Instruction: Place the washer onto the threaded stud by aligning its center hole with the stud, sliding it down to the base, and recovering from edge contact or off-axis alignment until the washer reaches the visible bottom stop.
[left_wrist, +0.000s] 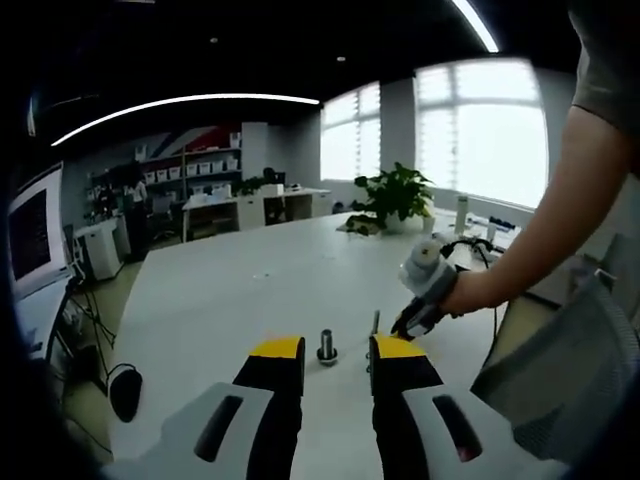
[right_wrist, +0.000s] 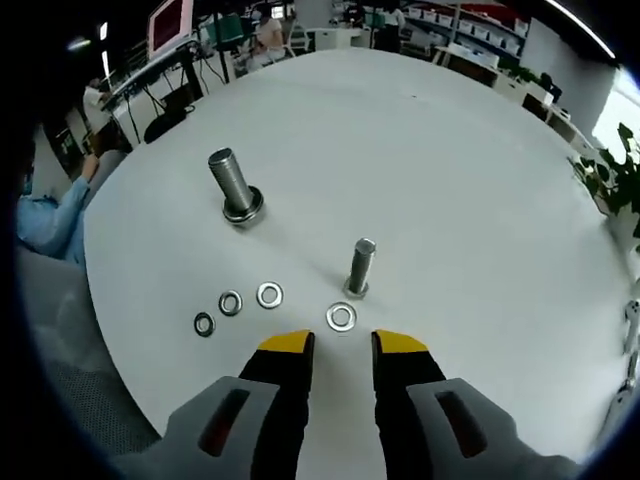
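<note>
On the white counter (right_wrist: 450, 180), a washer (right_wrist: 341, 317) lies flat just near of the small upright stud (right_wrist: 361, 267). Both grippers, right (right_wrist: 341, 345) and left (left_wrist: 337, 349), have fingers apart, holding nothing.

Item: your right gripper (left_wrist: 408, 322) in the left gripper view, its fingers partly behind the left gripper's yellow-tipped finger (left_wrist: 392, 352), so their spacing cannot be read. Item: wide stud (left_wrist: 326, 346) there, too small to show whether a washer sits at its base. Item: plant (right_wrist: 612, 170) in the right gripper view, cut off at the edge.
</note>
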